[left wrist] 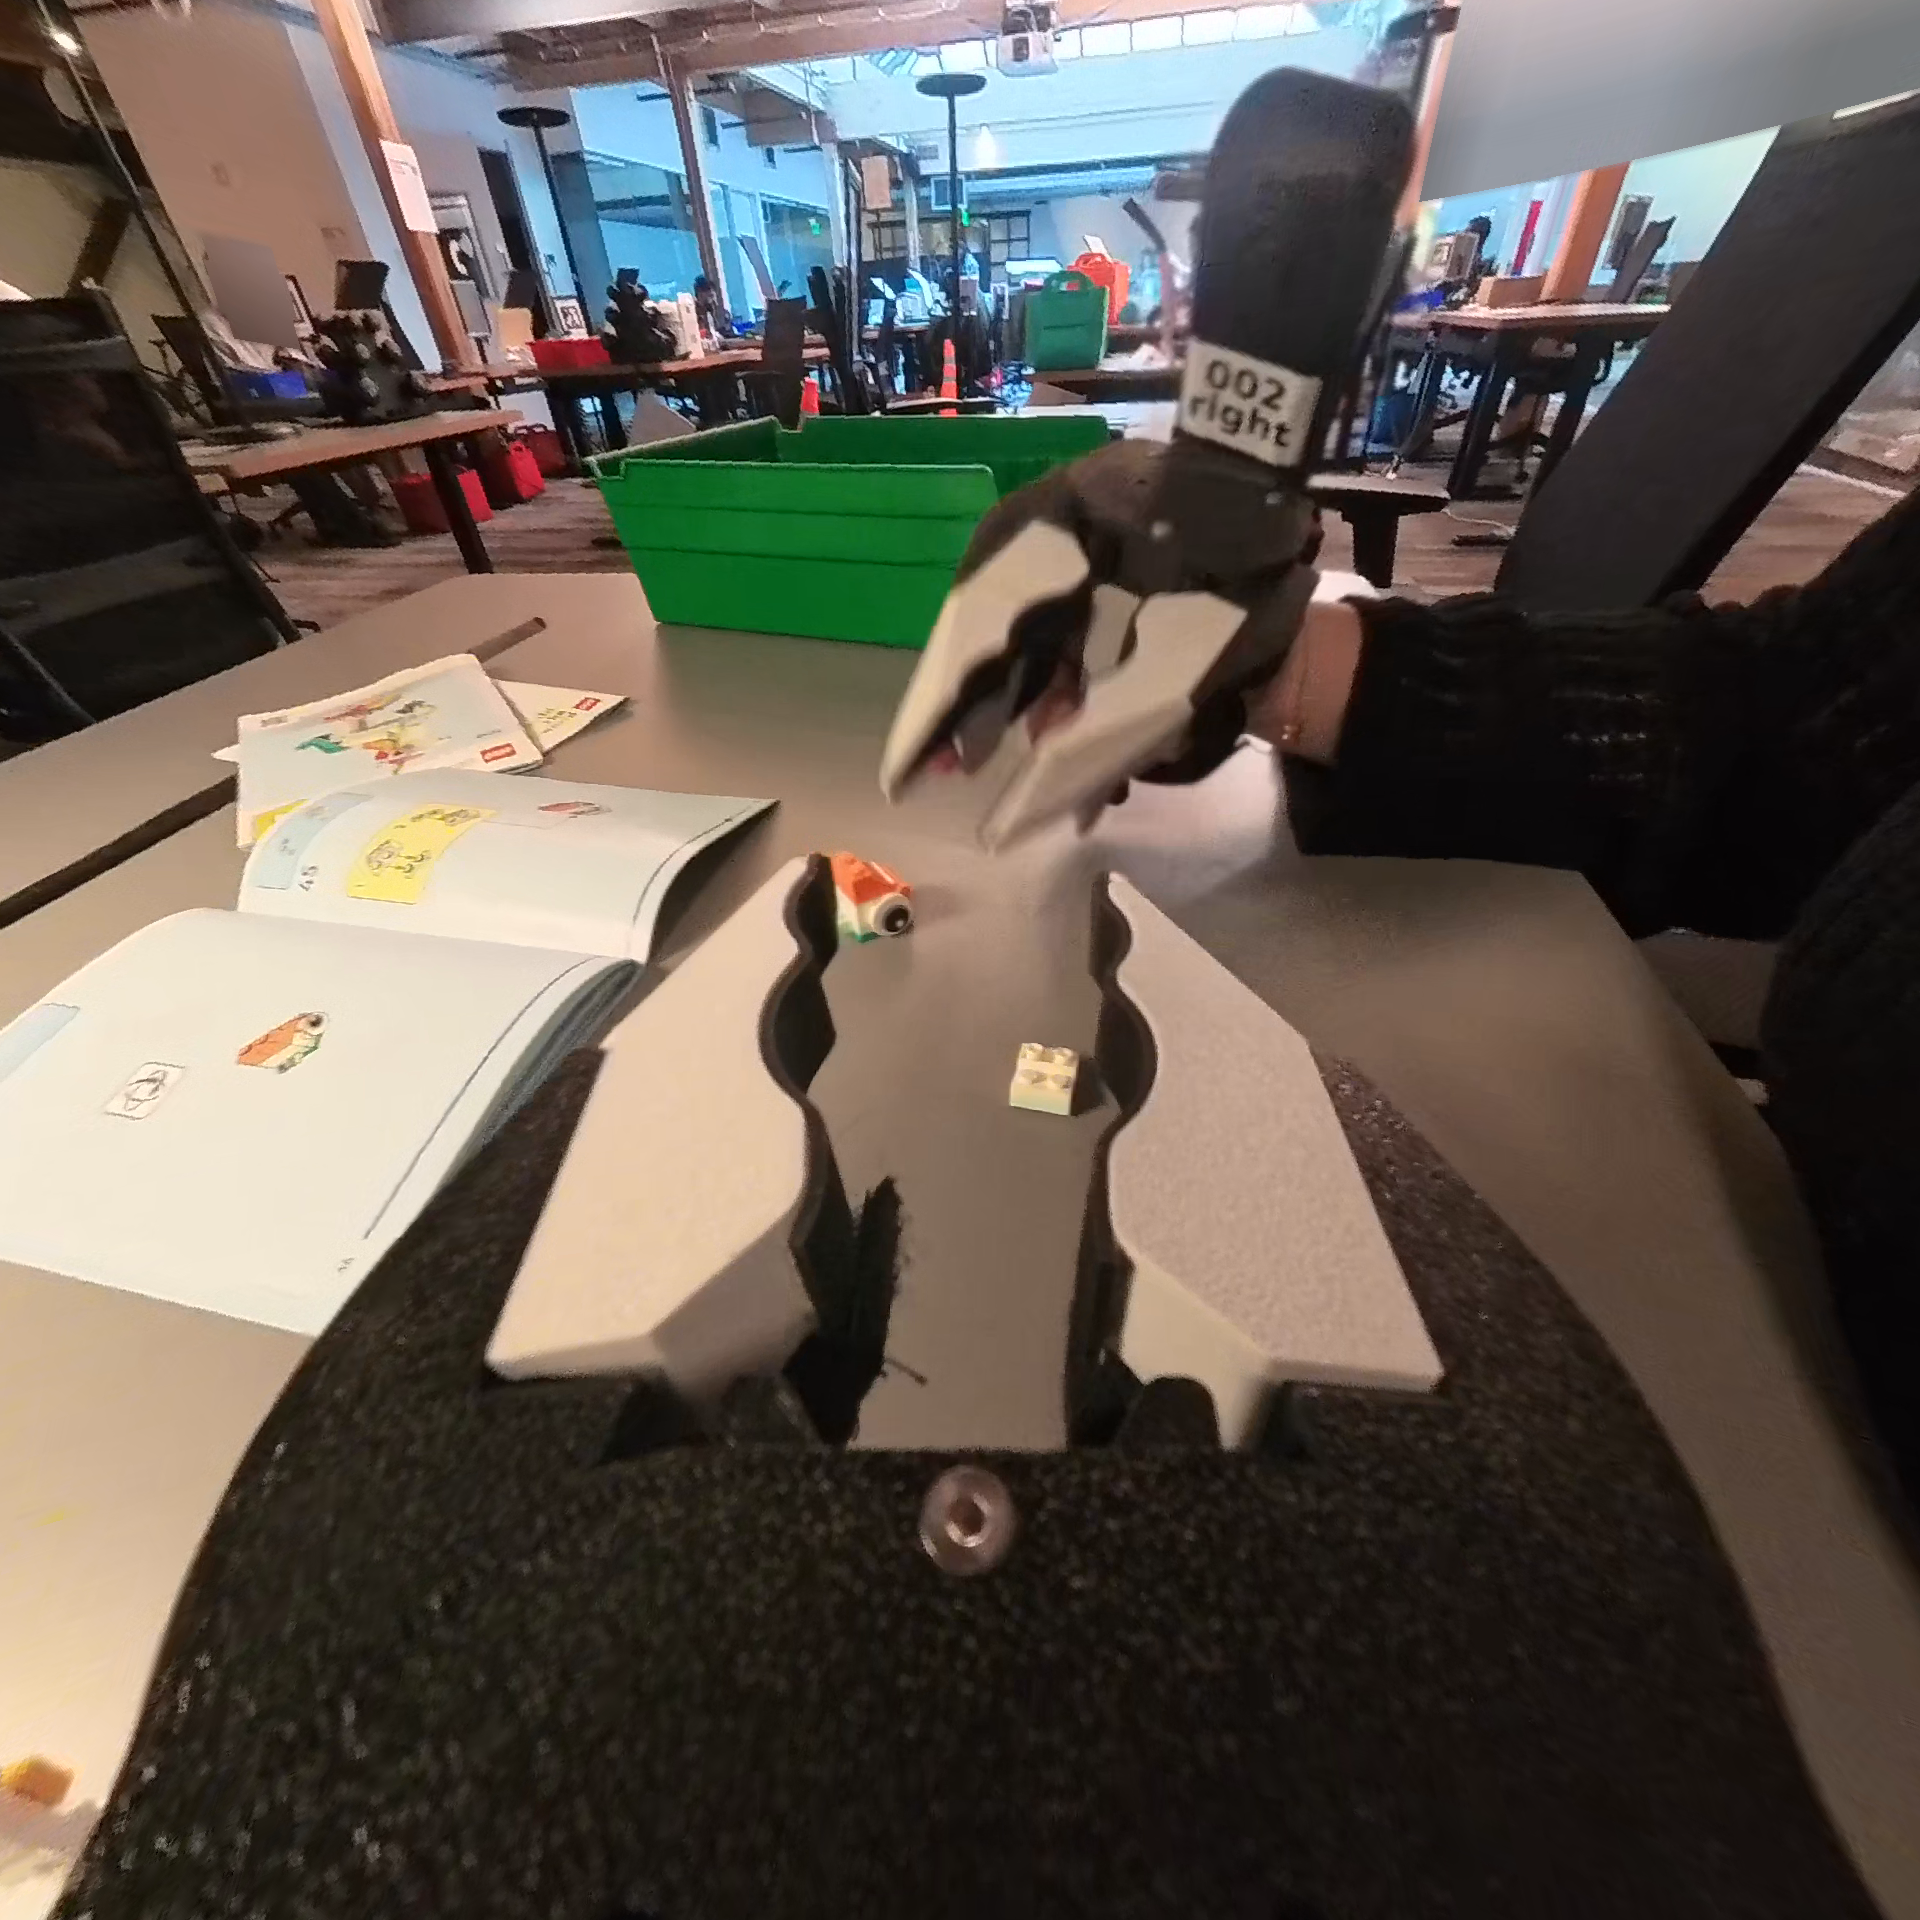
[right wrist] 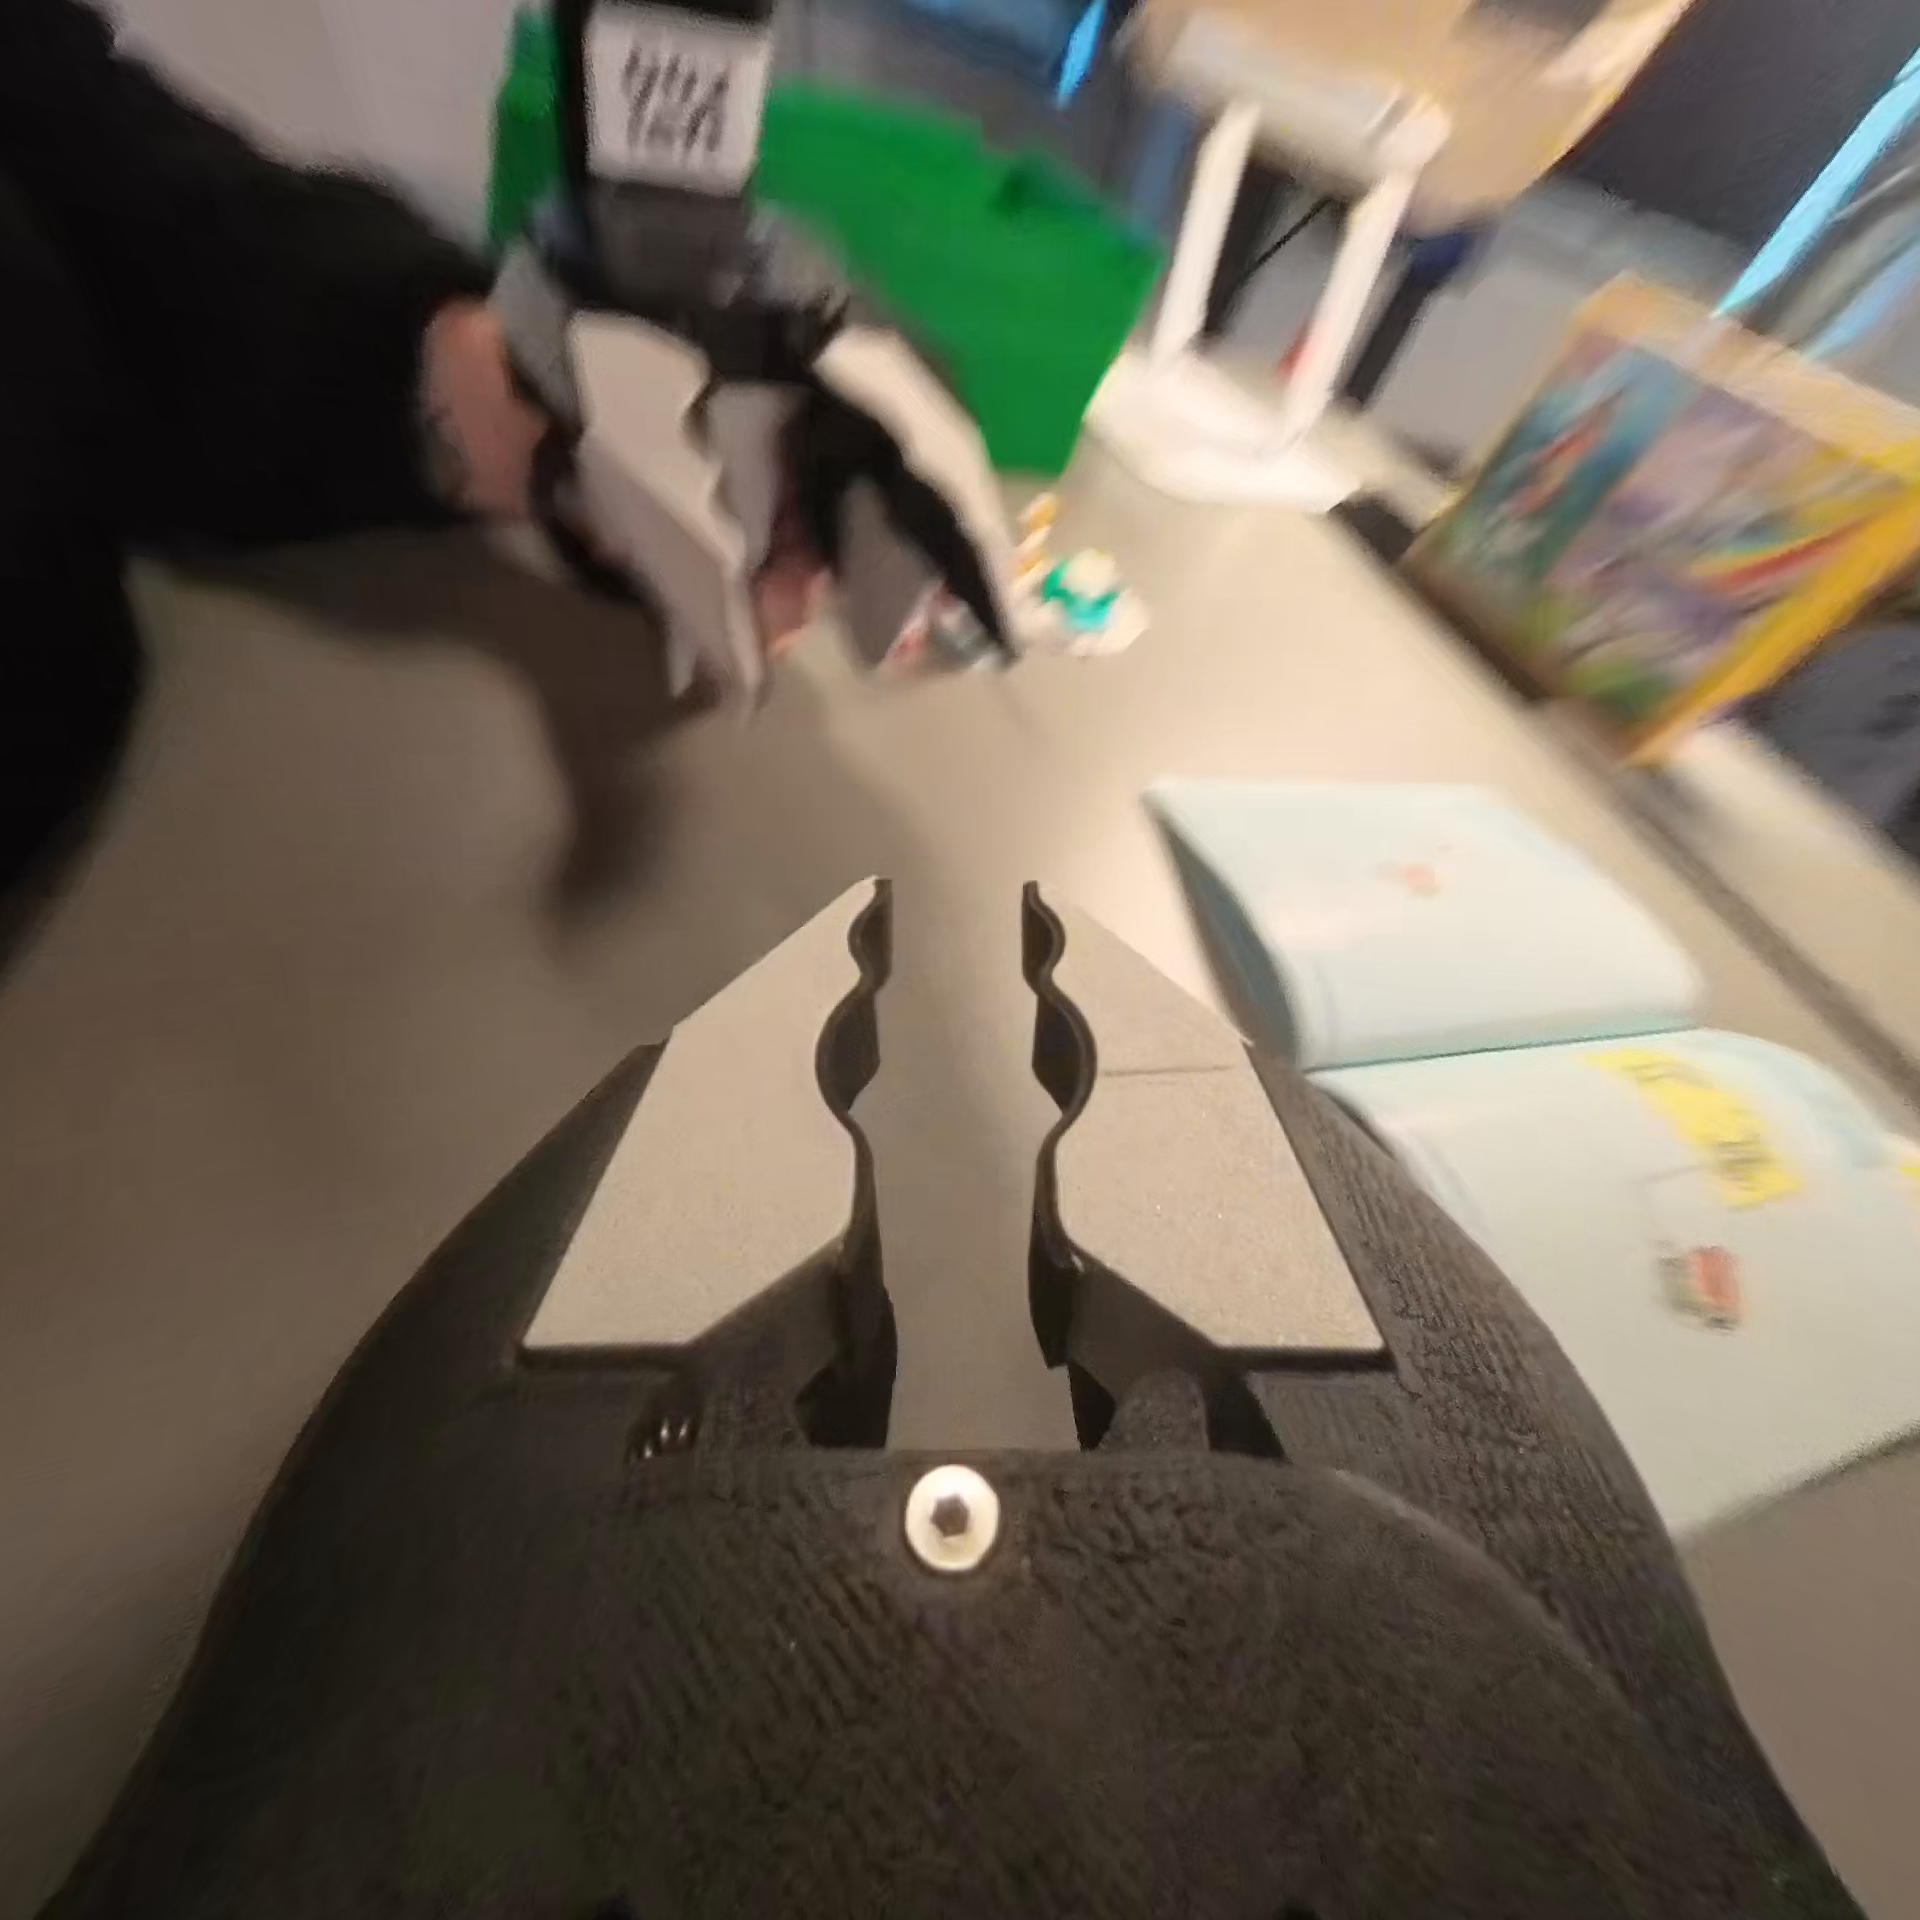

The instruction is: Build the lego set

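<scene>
On the grey tabletop [left wrist: 1455, 935], between the left claw's [left wrist: 961, 883] wide-open, empty fingers, lie a pale brick [left wrist: 1047, 1078] and, at 11 o'clock, an orange-and-green build [left wrist: 871, 896]. The right claw [right wrist: 956, 894], slightly parted and empty, hovers at 1 o'clock. An open booklet [left wrist: 312, 1039] lies at 9, a green bin [left wrist: 810, 540] at 12.

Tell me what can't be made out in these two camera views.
- Green bin contents: left wrist view, its wall hides them.
- Orange assembly: left wrist view, left finger partly covers it.
- Loose pieces: right wrist view, motion blur.
- Orange piece: left wrist view, blurred near the edge.
</scene>
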A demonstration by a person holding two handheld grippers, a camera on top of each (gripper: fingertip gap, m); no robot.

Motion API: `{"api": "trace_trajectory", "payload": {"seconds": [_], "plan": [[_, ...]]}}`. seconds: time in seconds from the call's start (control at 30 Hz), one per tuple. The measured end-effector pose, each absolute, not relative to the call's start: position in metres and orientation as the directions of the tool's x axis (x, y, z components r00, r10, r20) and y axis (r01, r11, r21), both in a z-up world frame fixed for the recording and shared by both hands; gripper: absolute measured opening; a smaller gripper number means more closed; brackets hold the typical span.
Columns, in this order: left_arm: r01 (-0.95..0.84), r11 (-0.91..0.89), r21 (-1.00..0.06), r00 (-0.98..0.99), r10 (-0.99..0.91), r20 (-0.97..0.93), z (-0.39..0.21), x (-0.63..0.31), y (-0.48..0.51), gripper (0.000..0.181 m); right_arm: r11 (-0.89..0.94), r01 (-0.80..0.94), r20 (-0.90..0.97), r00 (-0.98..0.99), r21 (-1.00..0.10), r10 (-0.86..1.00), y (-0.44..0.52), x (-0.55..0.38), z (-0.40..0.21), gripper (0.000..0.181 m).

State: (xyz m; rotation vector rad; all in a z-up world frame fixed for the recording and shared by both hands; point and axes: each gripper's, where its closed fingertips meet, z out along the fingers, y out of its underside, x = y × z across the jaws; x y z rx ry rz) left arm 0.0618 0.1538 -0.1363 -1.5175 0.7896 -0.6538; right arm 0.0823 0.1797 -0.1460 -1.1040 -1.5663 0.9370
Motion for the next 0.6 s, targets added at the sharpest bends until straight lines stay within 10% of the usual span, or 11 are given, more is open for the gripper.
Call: {"api": "trace_trajectory", "payload": {"seconds": [0.23,0.6], "plan": [[-0.059,0.029,-0.998,0.683,-0.728,-0.062,-0.127,0.048,0.163,0.046,0.482,-0.077,0.329,0.637,-0.872,0.697,0.276,0.150,-0.056,0.007],[-0.101,0.209,-0.973,0.792,-0.575,-0.206,-0.110,0.028,0.170,0.037,0.450,0.004,0.314,0.723,-0.893,0.616,0.297,0.158,-0.073,0.004]]}}
